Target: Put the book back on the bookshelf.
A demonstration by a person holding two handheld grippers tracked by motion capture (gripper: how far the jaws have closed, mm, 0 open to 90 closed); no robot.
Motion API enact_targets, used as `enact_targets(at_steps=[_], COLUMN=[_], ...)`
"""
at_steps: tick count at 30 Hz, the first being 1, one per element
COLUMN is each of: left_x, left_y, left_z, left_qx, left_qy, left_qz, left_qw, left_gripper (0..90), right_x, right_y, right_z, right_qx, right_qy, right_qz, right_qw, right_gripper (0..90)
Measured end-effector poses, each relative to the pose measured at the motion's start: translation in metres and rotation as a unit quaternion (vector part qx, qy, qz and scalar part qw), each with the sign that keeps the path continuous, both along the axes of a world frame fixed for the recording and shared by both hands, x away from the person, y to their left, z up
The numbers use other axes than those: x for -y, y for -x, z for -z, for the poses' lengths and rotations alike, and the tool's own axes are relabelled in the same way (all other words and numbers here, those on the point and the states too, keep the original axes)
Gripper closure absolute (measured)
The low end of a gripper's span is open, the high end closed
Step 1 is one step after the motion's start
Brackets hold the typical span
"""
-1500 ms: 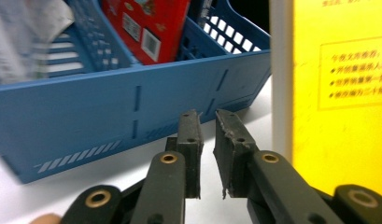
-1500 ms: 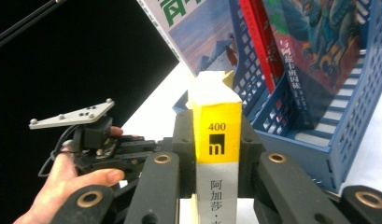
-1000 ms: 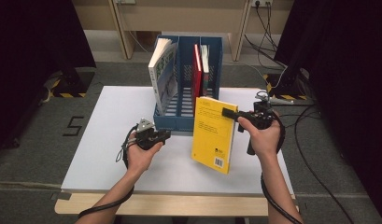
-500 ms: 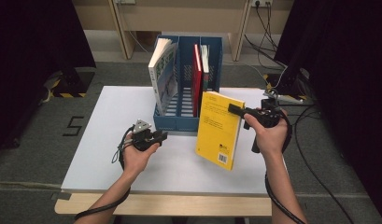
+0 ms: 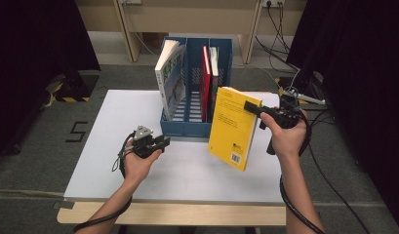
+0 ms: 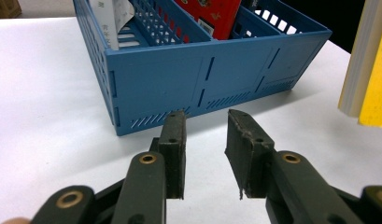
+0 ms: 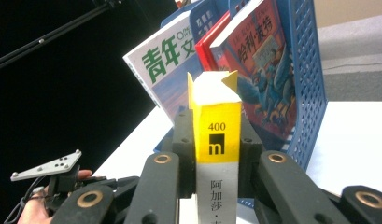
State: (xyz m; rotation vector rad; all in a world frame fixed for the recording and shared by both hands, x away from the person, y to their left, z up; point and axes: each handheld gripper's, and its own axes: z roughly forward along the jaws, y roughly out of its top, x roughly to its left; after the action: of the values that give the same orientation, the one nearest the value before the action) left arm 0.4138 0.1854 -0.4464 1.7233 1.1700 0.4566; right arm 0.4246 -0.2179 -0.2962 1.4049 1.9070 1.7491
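Bright, even light on the table (image 5: 109,161) — dark surroundings, soft shadows, slightly blurred close-ups

You see a glossy yellow paper book (image 5: 233,127), a perforated blue plastic file rack (image 5: 197,127), and a matt white tabletop (image 5: 114,136).

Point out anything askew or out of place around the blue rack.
The white book in the left slot of the blue rack leans leftward over the rack's side instead of standing straight like the red book. The yellow book hangs tilted above the table, clamped by its spine in the right tongs. Nothing looks damaged or spilled.
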Motion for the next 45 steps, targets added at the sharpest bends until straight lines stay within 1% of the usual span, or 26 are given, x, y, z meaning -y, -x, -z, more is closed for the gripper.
enact_targets(at_steps=[4, 10, 17, 19, 20, 21, 23, 25, 29, 30, 35, 36, 39, 41, 45], left_x=[-0.002, -0.007, -0.010, -0.010, -0.010, -0.010, -0.010, -0.010, -0.010, -0.010, -0.011, -0.012, -0.012, -0.012, -0.012], left_y=[0.001, 0.002, 0.005, 0.005, 0.005, 0.005, 0.005, 0.005, 0.005, 0.005, 0.005, 0.005, 0.006, 0.006, 0.006], left_z=[0.001, 0.003, 0.004, 0.004, 0.004, 0.004, 0.004, 0.005, 0.005, 0.005, 0.005, 0.005, 0.005, 0.005, 0.005], left_qx=[-0.001, -0.002, -0.001, -0.002, -0.002, -0.002, -0.002, -0.002, -0.002, -0.002, 0.000, 0.000, -0.001, 0.000, 0.000], left_qy=[-0.002, -0.002, -0.001, -0.002, -0.002, -0.002, -0.002, -0.001, 0.000, 0.000, -0.001, -0.001, -0.001, -0.001, 0.000], left_qz=[-0.001, -0.006, -0.009, -0.010, -0.010, -0.010, -0.009, -0.010, -0.011, -0.011, -0.012, -0.012, -0.012, -0.013, -0.013], left_qw=[1.0000, 1.0000, 1.0000, 1.0000, 1.0000, 0.9999, 1.0000, 0.9999, 0.9999, 0.9999, 0.9999, 0.9999, 0.9999, 0.9999, 0.9999], left_gripper=[66.4, 66.4, 66.4, 66.4, 66.4, 66.4, 66.4, 66.4, 66.5, 66.5, 66.6, 66.6, 66.6, 66.6, 66.6], right_x=[0.002, 0.003, 0.002, 0.001, 0.001, 0.001, 0.001, 0.000, -0.001, -0.002, -0.005, -0.006, -0.008, -0.009, -0.012], right_y=[-0.001, -0.003, -0.006, -0.006, -0.006, -0.007, -0.007, -0.010, -0.013, -0.014, -0.018, -0.020, -0.022, -0.023, -0.025], right_z=[-0.002, -0.009, -0.016, -0.020, -0.020, -0.023, -0.024, -0.028, -0.031, -0.031, -0.035, -0.036, -0.039, -0.042, -0.049], right_qx=[0.004, 0.016, 0.022, 0.028, 0.028, 0.035, 0.037, 0.043, 0.045, 0.049, 0.053, 0.057, 0.059, 0.063, 0.071], right_qy=[-0.001, 0.000, 0.002, 0.005, 0.005, 0.010, 0.011, 0.012, 0.012, 0.015, 0.020, 0.024, 0.022, 0.027, 0.025], right_qz=[0.006, 0.026, 0.043, 0.053, 0.053, 0.059, 0.061, 0.069, 0.076, 0.079, 0.087, 0.090, 0.095, 0.099, 0.109], right_qw=[1.0000, 0.9995, 0.9988, 0.9982, 0.9982, 0.9976, 0.9974, 0.9966, 0.9960, 0.9955, 0.9946, 0.9941, 0.9935, 0.9927, 0.9912], right_gripper=[76.5, 76.4, 76.4, 76.4, 76.4, 76.4, 76.5, 76.4, 76.5, 76.4, 76.4, 76.5, 76.5, 76.5, 76.5])
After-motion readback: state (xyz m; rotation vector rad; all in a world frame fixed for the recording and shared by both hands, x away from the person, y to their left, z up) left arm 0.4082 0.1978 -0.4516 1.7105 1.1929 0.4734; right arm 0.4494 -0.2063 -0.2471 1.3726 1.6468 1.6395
